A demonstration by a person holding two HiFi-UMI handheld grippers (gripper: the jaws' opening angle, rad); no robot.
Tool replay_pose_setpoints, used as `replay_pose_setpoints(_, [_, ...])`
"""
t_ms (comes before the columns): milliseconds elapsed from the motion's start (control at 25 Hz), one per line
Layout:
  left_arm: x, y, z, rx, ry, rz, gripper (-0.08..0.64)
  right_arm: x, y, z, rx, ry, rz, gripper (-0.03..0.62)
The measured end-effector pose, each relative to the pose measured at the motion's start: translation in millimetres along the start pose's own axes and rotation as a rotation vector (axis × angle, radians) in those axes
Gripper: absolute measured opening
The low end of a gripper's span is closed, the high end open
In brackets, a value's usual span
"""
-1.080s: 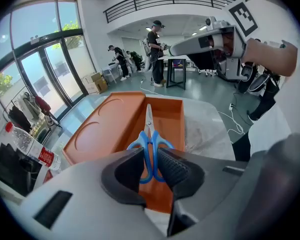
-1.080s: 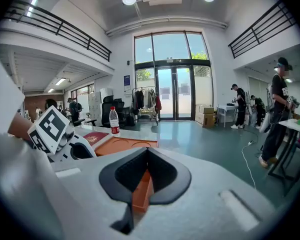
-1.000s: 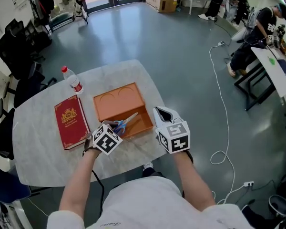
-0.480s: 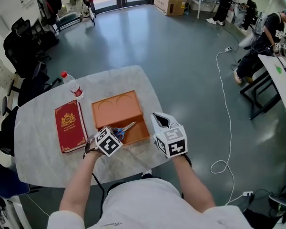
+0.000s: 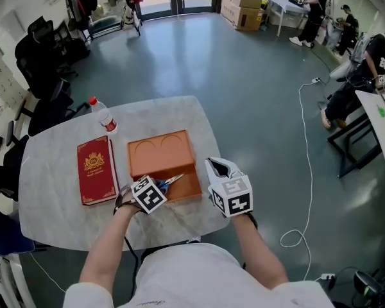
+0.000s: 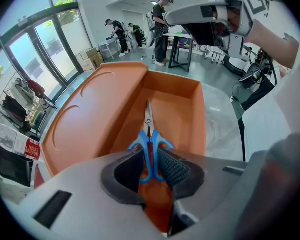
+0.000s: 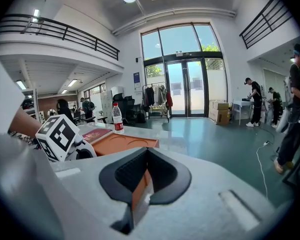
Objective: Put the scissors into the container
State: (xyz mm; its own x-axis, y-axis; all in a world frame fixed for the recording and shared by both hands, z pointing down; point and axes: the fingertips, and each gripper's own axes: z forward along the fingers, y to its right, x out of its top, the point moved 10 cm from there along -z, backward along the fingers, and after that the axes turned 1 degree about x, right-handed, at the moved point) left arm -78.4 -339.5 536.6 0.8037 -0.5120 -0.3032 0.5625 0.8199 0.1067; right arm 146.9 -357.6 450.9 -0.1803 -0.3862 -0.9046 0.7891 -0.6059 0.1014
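Blue-handled scissors (image 6: 150, 151) point their blades away from me over the open compartment of the orange container (image 6: 197, 114). My left gripper (image 6: 151, 166) is shut on the scissors' handles. From the head view, the scissors (image 5: 171, 181) lie across the container's (image 5: 194, 171) near compartment, just ahead of the left gripper (image 5: 155, 190). My right gripper (image 5: 219, 169) hovers at the container's right side, apart from it. In its own view the right gripper (image 7: 144, 178) has its jaws together with nothing between them; the container (image 7: 121, 143) lies beyond.
A red book (image 5: 96, 169) lies left of the container, and a water bottle (image 5: 103, 116) with a red cap stands behind it. The round marble table (image 5: 48, 207) drops off close behind my hands. Black chairs (image 5: 42, 76) stand far left; people work at desks far right.
The left gripper has brought the scissors a little nearer and lower, over the container's near compartment. The right gripper has stayed beside the container.
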Motion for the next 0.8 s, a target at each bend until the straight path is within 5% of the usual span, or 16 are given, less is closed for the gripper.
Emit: replay_pose_setpoints(800, [-2.3, 3.0, -15.5, 0.044, 0.028, -0.026, 0.086, -1.5, -8.9, -0.6, 0.022, -0.003, 0.01, 0.005])
